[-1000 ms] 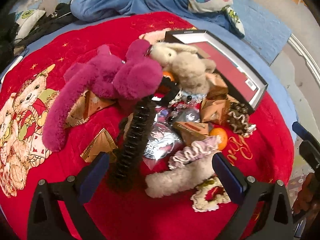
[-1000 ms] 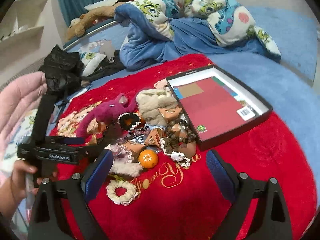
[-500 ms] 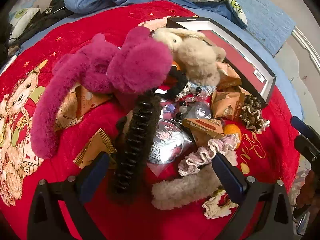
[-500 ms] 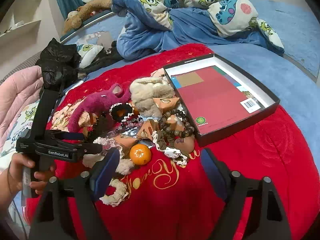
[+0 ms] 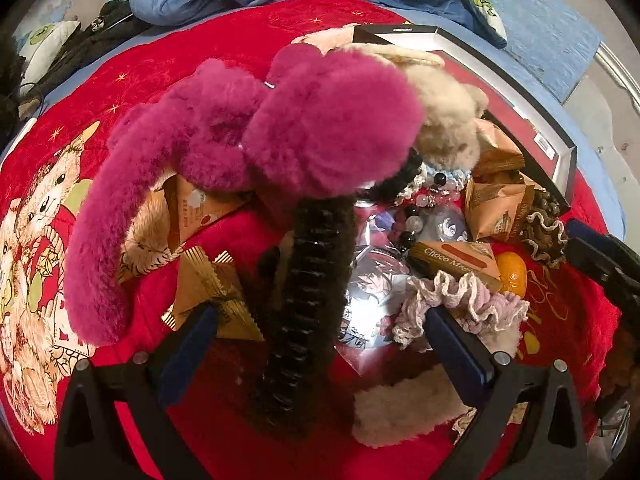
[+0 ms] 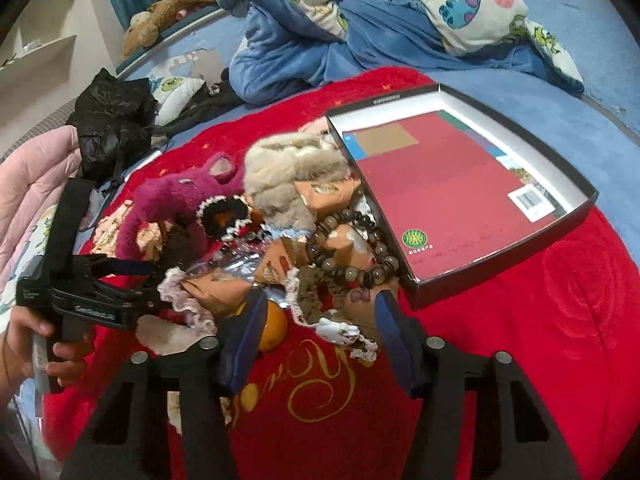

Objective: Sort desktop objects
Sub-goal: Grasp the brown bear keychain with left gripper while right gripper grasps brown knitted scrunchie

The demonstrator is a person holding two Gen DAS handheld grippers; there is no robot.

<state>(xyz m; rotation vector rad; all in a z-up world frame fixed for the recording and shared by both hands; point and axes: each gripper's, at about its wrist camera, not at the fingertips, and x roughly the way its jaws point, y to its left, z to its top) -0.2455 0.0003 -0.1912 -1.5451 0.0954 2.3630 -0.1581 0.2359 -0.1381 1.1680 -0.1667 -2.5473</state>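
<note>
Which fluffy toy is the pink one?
The long plush lying left of the beige plush in the left claw's view. It is bright magenta pink; the other is pale beige and sits beside the box.

**Colours of a cluttered red blanket**

A bright red blanket [image 6: 560, 300] carries gold script and a teddy-bear print. On it lie a magenta plush toy [image 5: 280, 132], a beige plush rabbit [image 5: 448, 120], a dark brown hair claw [image 5: 308, 300], an orange tangerine [image 5: 512, 272] and a pale pink scrunchie [image 5: 468, 300]. A black box [image 6: 460, 184] has a white inner wall and a dark red floor. The bedding [image 6: 360, 12] is blue with green monsters.
</note>
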